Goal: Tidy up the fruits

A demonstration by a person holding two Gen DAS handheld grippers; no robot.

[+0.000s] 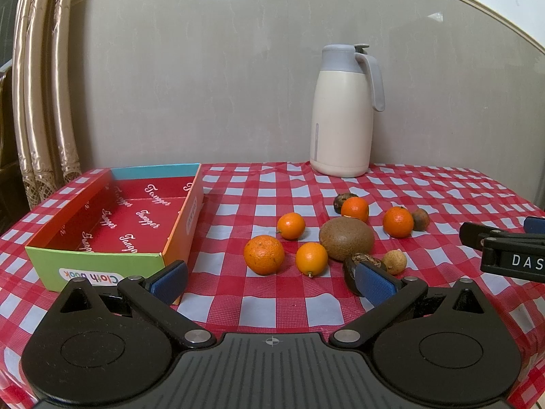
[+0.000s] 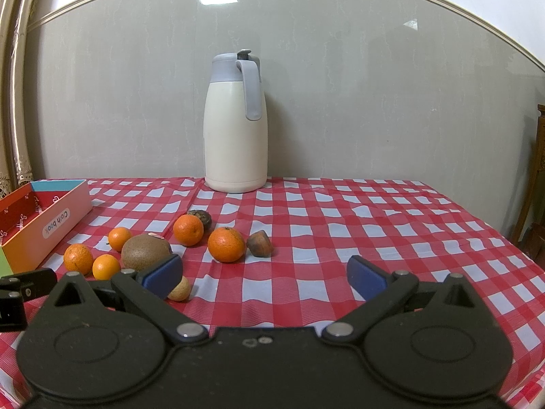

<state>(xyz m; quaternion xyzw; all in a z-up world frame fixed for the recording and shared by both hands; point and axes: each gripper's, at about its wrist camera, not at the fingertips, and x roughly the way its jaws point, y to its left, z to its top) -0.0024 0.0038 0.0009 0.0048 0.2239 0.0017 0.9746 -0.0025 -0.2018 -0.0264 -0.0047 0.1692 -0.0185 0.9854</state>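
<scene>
A table covered by a red-and-white checked cloth point(image 1: 272, 184) is seen from both wrist views, with a cream thermos jug point(image 1: 344, 112) standing upright at the back edge against the wall. At the left, an open cardboard box point(image 1: 112, 225) with a red printed lining is placed on the cloth, and nothing is seen inside it. The fruits are scattered on the cloth to the right of the box, apart from it: a large brown kiwi point(image 1: 345, 238) in the middle, five oranges around it, of which the largest orange point(image 1: 264, 254) lies nearest the box, and several small dark brown fruits, one of them point(image 1: 420, 220) touching the rightmost orange point(image 1: 398, 221). A small pale round fruit point(image 1: 394, 261) is found just in front of the kiwi. The left gripper point(image 1: 272, 281) is held released, jaws spread wide, with its right pad partly hiding a dark fruit point(image 1: 351, 269). The right gripper point(image 2: 265, 274) is likewise released and empty, its left pad overlapping the pale fruit and the kiwi in view.
</scene>
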